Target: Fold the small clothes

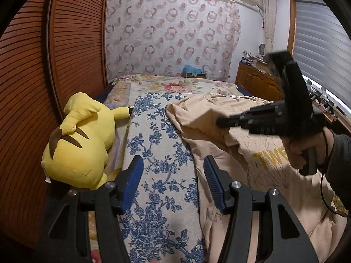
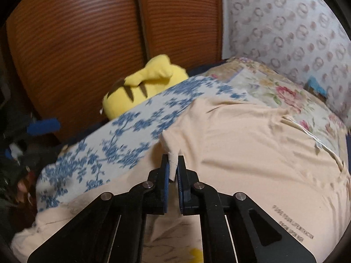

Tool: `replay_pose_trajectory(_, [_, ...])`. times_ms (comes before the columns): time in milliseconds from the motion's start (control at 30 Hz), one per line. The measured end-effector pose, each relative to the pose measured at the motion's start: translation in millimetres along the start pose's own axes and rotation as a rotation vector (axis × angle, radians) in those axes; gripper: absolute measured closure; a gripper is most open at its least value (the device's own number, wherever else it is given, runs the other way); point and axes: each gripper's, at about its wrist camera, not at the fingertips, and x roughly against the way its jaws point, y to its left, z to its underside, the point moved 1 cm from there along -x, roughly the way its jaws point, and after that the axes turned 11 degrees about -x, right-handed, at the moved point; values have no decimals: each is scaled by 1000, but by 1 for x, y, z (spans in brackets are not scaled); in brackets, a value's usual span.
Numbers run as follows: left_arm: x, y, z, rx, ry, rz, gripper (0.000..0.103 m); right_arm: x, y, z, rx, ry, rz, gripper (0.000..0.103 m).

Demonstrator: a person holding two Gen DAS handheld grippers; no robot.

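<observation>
L gripper (image 1: 173, 184), bottom centre of left view: jaws wide apart, nothing between the blue pads (image 1: 133, 182), hovering over the blue-floral board cover (image 1: 158, 144). Prob idle so the R side can do the lift alone.

R gripper (image 2: 173, 168), bottom centre of right view: jaws nearly closed, pinching a hem/corner of the beige T-shirt (image 2: 241, 144) w/ stitching visible between the pads. Grip at the very edge, so slip risk if pulled hard, imo.

Shirt fills centre-right of both views, draped partly on the board cover, partly on the floral bedspread (image 1: 175, 85); yellow print facing up, lower right of left view. Looks like an early fold, edge lifted to carry over.

Yellow plush toy (image 1: 83, 140), mid-left, beside the board against the slatted wardrobe door (image 1: 72, 43), out of the way. Patterned curtain (image 1: 171, 32) at top centre, far end.
</observation>
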Motion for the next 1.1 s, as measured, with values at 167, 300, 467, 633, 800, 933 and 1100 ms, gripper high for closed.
replay_pose_trajectory(167, [-1, -3, 0, -5, 4, 6, 47, 15, -22, -11, -57, -46, 48, 99])
replay_pose_trajectory(300, [-1, -4, -1, -10, 4, 7, 47, 18, -43, -16, -107, -51, 151, 99])
replay_pose_trajectory(467, [-1, -4, -1, -10, 5, 7, 47, 19, -71, -7, -199, -52, 321, 73])
replay_pose_trajectory(633, [0, -4, -1, -6, 5, 8, 47, 27, -71, -1, -207, -51, 261, 71])
replay_pose_trajectory(800, [0, -5, -1, -5, 9, 6, 47, 38, -42, 20, -159, -25, 144, 71])
replay_pose_trajectory(933, [-1, -3, 4, 7, 11, 8, 47, 41, -14, 40, -108, 22, 50, 71])
replay_pose_trajectory(1100, [-3, -4, 8, 8, 20, 12, 47, 34, 14, 58, -58, 76, -28, 71])
